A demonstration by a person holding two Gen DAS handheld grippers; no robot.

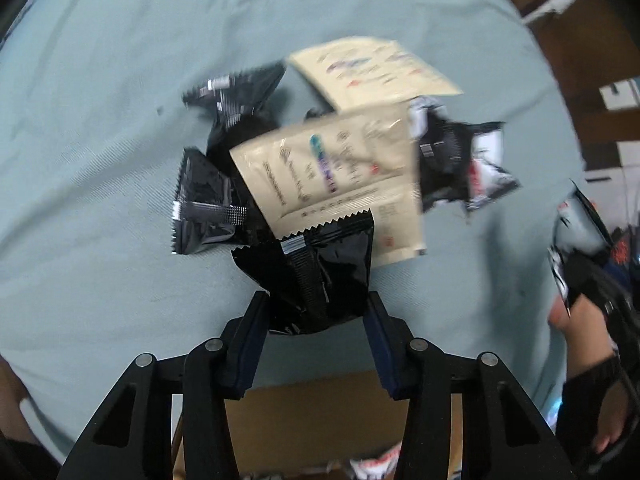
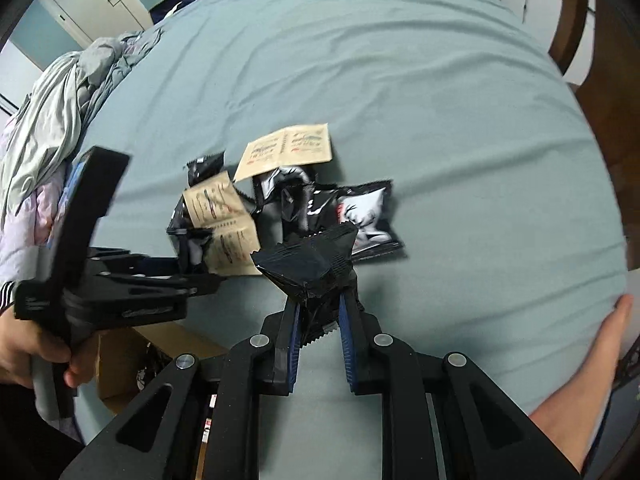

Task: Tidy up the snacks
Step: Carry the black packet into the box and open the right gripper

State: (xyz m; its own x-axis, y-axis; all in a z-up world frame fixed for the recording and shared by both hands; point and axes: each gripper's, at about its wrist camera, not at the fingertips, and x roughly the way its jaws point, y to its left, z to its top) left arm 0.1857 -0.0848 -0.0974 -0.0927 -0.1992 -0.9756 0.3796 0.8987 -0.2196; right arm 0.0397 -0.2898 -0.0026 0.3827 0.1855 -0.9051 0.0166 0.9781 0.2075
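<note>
Gripping a crinkled black foil snack packet [image 2: 310,270] by its crimped end, the right tongs [image 2: 318,322] are clenched on it above the pale blue-green bed sheet [image 2: 440,120]. The left tongs [image 1: 316,312] stand fairly wide, with a glossy black wrapper [image 1: 316,276] between them; whether the pads actually pinch it I cannot tell, contact is hidden.

Likely risks:
- slick foil held only by an edge could slip out or swing
- the left packet may drop if the hold is loose
- both tools work close together over one pile and could bump

The remaining snacks lie heaped mid-bed: two beige paper sachets [image 1: 332,168], black packets, a black-and-white printed pouch [image 2: 360,212], overlapping, so pulling one may drag its neighbours. A brown cardboard box [image 1: 312,412] sits below the bed edge, probably the destination. A rumpled grey quilt [image 2: 52,100] lies off to the side, well apart.
</note>
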